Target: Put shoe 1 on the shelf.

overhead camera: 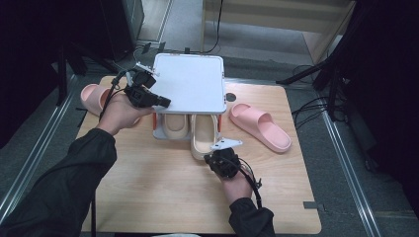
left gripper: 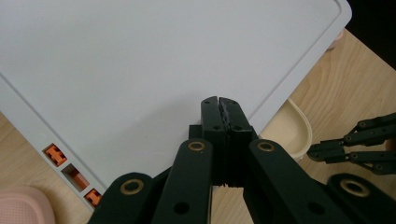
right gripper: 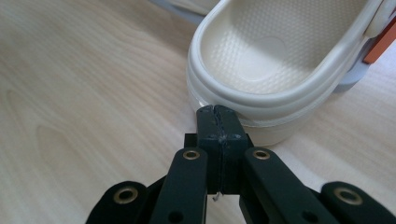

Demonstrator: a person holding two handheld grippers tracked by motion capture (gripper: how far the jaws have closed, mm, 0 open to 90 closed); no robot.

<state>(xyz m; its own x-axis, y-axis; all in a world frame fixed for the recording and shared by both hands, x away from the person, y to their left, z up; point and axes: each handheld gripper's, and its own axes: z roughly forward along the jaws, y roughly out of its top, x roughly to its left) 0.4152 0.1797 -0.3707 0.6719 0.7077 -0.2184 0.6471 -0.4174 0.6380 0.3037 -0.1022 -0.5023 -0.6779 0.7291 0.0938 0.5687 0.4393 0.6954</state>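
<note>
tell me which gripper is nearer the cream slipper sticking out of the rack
Right. The right gripper, jaws shut, sits at the heel of the cream slipper; the left gripper is over the rack top.

Left gripper [overhead camera: 163, 101] held high at left, jaws pressed together, cable trailing over the left hand [overhead camera: 118, 112], dark sleeve bent at elbow, right gripper [overhead camera: 221, 157] low near centre, jaws closed flat, right hand [overhead camera: 238, 185] behind it.

Recording lab: dark stands [overhead camera: 341, 64], floor cables [overhead camera: 309, 106], lone wooden table [overhead camera: 163, 187].
</note>
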